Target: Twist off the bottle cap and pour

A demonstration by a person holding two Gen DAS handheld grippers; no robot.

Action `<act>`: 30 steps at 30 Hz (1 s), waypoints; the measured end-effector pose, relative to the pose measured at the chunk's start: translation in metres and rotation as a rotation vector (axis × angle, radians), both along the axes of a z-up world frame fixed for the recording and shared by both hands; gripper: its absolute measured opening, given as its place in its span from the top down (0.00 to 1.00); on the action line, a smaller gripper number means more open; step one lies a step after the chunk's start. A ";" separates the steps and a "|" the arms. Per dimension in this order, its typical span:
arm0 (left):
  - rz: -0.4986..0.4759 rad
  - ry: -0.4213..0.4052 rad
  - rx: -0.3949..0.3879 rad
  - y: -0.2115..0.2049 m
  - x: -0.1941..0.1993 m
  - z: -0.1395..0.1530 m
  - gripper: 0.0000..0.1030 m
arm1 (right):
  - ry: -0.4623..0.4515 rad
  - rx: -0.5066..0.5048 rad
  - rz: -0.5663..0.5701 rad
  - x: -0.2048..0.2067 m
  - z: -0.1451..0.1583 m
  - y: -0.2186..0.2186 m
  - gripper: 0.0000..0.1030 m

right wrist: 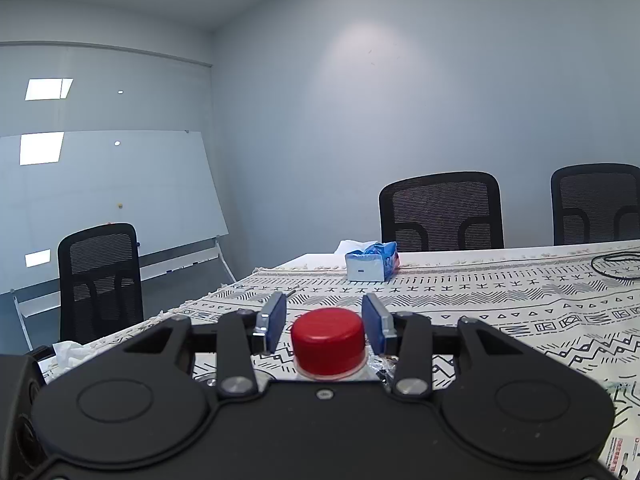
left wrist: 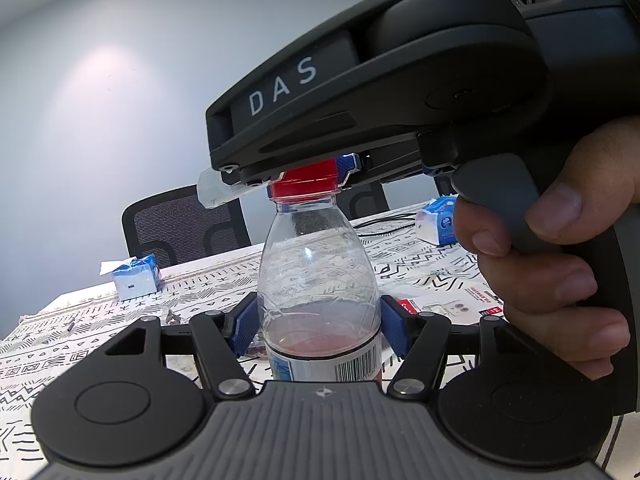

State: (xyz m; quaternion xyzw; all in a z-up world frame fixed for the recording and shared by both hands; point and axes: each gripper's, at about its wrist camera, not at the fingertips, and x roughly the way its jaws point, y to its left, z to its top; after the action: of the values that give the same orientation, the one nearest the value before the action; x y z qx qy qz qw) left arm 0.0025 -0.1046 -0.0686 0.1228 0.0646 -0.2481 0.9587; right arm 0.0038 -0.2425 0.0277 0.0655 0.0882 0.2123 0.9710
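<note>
On a tabletop draped in a black-and-white patterned cloth [right wrist: 500, 300], I steady a clear plastic bottle [left wrist: 318, 280] upright with my left gripper [left wrist: 320, 326], its ribbed blue pads [left wrist: 396, 328] pressed against both sides of the smooth body just above the label. A little pinkish liquid sits low inside. My right gripper [right wrist: 326, 320] comes in level at the top, its flat blue pads [right wrist: 374, 322] standing just off either side of the glossy red cap [right wrist: 328, 340], a sliver of gap on each, the cap between them but not clamped. My hand [left wrist: 560, 264] wraps that gripper's grey handle. Open cloth runs ahead to a blue tissue box [right wrist: 372, 266] near the far edge; a second blue pack [left wrist: 438, 220] and a black cable [right wrist: 616, 266] lie off to the right. Mesh-backed chairs [right wrist: 440, 212] line the table's far side, a whiteboard [right wrist: 108, 196] leaning at the left wall.
</note>
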 end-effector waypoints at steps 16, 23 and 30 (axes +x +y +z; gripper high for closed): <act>-0.012 0.033 -0.025 0.007 0.010 0.002 0.42 | -0.005 -0.012 0.004 0.000 0.000 -0.002 0.66; -0.009 0.038 -0.024 0.008 0.013 0.002 0.42 | -0.004 -0.007 0.003 0.000 -0.002 -0.003 0.66; -0.008 0.037 -0.019 0.005 0.006 0.002 0.42 | -0.012 -0.024 -0.011 0.001 -0.003 -0.002 0.67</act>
State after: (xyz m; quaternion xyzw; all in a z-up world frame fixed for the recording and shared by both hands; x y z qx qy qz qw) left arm 0.0081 -0.1000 -0.0667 0.1095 0.0795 -0.2548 0.9575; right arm 0.0044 -0.2446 0.0250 0.0532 0.0846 0.2063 0.9734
